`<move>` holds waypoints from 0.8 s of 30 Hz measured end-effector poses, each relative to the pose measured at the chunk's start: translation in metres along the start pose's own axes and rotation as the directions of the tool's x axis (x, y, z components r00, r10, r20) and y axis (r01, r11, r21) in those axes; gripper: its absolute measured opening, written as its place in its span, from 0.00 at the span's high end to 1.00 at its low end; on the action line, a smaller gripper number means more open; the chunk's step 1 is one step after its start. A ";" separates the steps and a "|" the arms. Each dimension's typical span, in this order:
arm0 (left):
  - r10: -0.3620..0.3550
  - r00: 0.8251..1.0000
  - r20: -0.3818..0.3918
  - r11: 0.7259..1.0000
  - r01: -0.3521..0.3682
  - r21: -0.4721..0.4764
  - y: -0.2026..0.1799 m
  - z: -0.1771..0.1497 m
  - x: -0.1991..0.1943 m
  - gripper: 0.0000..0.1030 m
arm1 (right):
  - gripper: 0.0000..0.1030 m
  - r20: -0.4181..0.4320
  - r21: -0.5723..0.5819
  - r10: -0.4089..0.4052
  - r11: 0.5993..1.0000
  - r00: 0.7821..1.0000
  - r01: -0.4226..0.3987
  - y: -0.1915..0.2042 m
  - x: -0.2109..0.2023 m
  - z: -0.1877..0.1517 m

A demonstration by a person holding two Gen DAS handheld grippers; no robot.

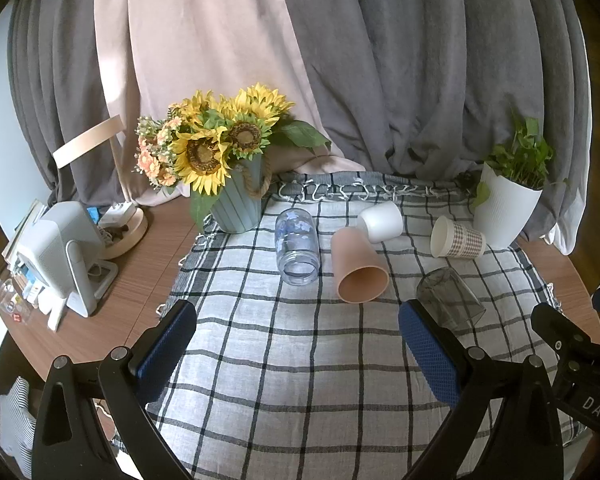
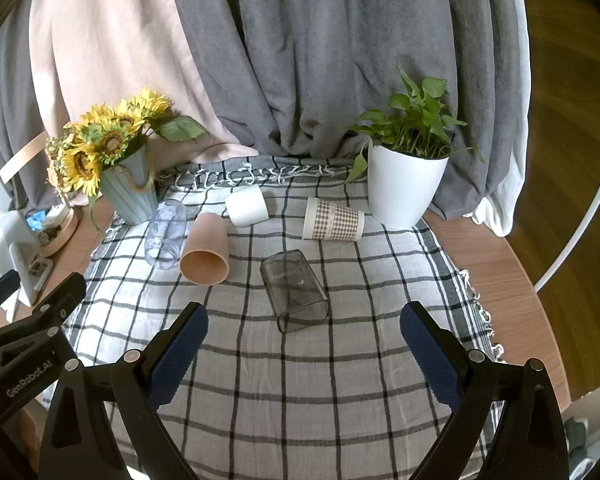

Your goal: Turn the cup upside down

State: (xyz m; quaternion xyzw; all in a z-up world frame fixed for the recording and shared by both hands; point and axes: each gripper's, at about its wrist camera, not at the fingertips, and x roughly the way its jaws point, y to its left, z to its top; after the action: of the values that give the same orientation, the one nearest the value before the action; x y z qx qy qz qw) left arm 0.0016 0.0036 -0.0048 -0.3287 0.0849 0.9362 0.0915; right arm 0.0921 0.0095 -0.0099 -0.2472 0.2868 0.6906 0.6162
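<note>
Your right gripper [image 2: 302, 338] and left gripper [image 1: 298, 334] hover spread and empty over the checked cloth [image 2: 340, 380]; all five cups, smoky cup [image 2: 294, 292] nearest, seemingly lie sideways, none flipped yet

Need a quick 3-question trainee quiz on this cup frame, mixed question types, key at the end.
1. True or false: every cup on the checked cloth lies on its side.
2. Multiple choice: which cup lies nearest the right gripper?
A) smoky grey cup
B) white cup
C) checked paper cup
3. Fill in: the peach cup lies between the smoky grey cup and the ____ plastic cup.

Key:
1. True; all five lie on their sides.
2. A
3. Clear. The left gripper and the right gripper are both open and hold nothing.
</note>
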 end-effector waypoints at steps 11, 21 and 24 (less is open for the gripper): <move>-0.021 1.000 0.002 1.000 0.021 0.015 0.000 0.000 0.000 0.00 | 0.06 0.000 0.007 -0.004 1.000 1.000 0.004 0.002 0.004 0.002; -0.048 0.999 0.001 0.998 0.048 0.034 0.000 -0.002 0.002 0.00 | 0.06 0.005 0.050 -0.033 0.998 0.999 0.033 0.005 0.004 0.002; -0.055 0.998 0.000 0.998 0.055 0.041 0.000 -0.002 0.003 0.00 | 0.06 0.003 0.052 -0.033 0.998 0.999 0.033 0.005 0.005 0.002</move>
State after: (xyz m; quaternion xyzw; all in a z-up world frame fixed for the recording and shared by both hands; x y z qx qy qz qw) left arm 0.0007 0.0039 -0.0085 -0.3284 0.0948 0.9315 0.1242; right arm 0.0868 0.0142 -0.0113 -0.2344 0.2992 0.6733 0.6342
